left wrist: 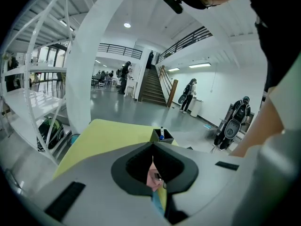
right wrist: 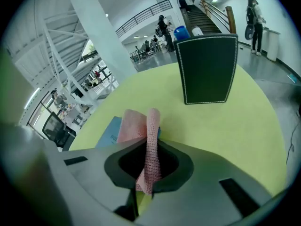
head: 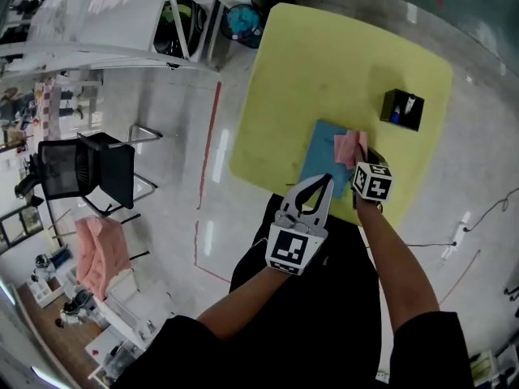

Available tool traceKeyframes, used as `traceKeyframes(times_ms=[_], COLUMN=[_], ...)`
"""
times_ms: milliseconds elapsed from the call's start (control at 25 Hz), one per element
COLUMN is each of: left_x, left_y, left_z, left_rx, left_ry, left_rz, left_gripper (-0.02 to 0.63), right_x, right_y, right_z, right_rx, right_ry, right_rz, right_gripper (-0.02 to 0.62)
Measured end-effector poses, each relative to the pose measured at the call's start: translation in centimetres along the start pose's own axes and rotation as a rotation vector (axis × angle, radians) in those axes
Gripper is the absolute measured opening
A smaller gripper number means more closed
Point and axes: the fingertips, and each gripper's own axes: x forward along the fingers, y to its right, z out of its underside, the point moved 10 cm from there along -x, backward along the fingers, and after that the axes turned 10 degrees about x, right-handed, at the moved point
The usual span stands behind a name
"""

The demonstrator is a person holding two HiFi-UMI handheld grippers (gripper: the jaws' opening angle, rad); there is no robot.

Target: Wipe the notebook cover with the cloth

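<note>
A blue notebook [head: 323,148] lies near the front edge of the yellow table [head: 324,63]. A pink cloth [head: 349,146] rests on the notebook's right side, and my right gripper [head: 358,163] is shut on it. In the right gripper view the cloth [right wrist: 134,126] rises folded out of the right gripper [right wrist: 149,149], with the notebook [right wrist: 110,133] under it to the left. My left gripper [head: 327,179] is shut, its tips over the notebook's near end. Through the slit of the left gripper [left wrist: 154,163] only slivers of pink, blue and yellow show.
A black pen holder [head: 401,109] stands on the table's right side, beyond the cloth [right wrist: 207,69]. Left of the table on the floor are a black chair [head: 97,168], a chair draped in pink [head: 97,254], bins [head: 243,23] and a white rack [head: 122,14].
</note>
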Motion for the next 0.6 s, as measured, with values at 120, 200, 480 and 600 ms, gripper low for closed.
traceKeyframes(times_ms=[120,200,480,600], left_x=[0.2,0.3,-1.8,-2.7], left_y=[0.0,-0.4,-4.1,-6.3], left_z=[0.0,0.0,1.0,0.4], left_rx=[0.006,0.009,-0.013,-0.038], left_ry=[-0.008,-0.007,-0.020,-0.003], left_rz=[0.026,0.032,0.022,0.001], left_gripper=[0.015,0.015,0.015,0.015], right_x=[-0.5,-0.6,-4.0,-5.6], right_y=[0.9,1.7,0.5,-1.2], right_z=[0.2,0.0,-0.8,-1.2], right_rx=[-0.006,-0.002,0.126,0.188], right_ry=[-0.006,-0.002,0.100,0.153], right_rz=[0.042,0.052,0.027,0.017], right_gripper=[0.038,0.038,0.038,0.038])
